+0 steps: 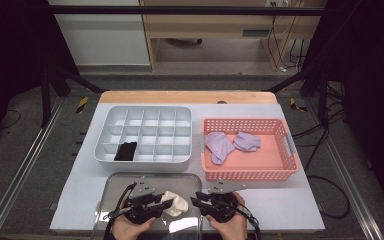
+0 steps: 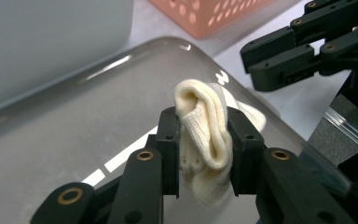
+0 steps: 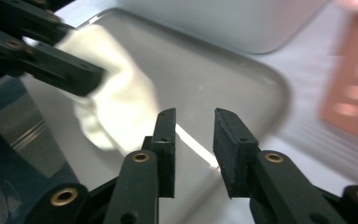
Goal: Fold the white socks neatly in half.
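A cream sock [image 1: 175, 203] [image 2: 205, 137] [image 3: 116, 109] lies bunched on the steel tray [image 1: 130, 182] [image 2: 74, 121] [image 3: 205, 74] at the table's front edge. My left gripper [image 1: 161, 204] [image 2: 204, 149] is shut on the sock, its jaws pinching the folded cloth. My right gripper [image 1: 196, 202] [image 3: 194, 140] stands open just to the right of the sock, nothing between its jaws, over the tray's right rim. Two lilac socks [image 1: 230, 143] lie in the pink basket [image 1: 280, 172]. A black sock [image 1: 126, 151] fills one front cell of the grey divided box [image 1: 145, 162].
The grey divided box stands behind the tray at the left, the pink basket behind it at the right. Bare white table shows to the right of my right hand [image 1: 290, 205]. Dark floor and cables surround the table.
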{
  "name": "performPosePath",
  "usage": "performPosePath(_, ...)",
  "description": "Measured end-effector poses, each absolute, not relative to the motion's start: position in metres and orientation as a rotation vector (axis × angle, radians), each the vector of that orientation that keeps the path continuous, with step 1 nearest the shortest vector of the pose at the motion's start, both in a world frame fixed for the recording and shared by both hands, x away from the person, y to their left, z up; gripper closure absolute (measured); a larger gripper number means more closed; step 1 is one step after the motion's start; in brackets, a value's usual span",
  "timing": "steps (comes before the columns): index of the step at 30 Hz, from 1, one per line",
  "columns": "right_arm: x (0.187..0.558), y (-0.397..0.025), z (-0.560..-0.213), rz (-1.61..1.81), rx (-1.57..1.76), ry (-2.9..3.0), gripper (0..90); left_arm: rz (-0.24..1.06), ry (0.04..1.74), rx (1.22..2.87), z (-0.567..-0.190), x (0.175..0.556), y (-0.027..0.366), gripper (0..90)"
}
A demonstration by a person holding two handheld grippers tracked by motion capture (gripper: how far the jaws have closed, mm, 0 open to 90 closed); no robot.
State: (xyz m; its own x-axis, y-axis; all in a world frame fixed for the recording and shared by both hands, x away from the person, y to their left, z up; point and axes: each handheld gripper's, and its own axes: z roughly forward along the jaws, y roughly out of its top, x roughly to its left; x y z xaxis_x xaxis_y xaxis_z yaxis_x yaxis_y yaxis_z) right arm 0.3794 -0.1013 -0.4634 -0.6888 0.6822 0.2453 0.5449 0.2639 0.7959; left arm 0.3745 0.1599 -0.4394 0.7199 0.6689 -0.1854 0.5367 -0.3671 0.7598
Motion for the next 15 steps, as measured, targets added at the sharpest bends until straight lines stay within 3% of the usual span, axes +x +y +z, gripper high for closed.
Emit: performPosePath(15,0.384,-0.172,-0.468,1.27,1.317,2.186,58.2,0.261,0.964,2.003,-0.418,0.39,0.177,68.2)
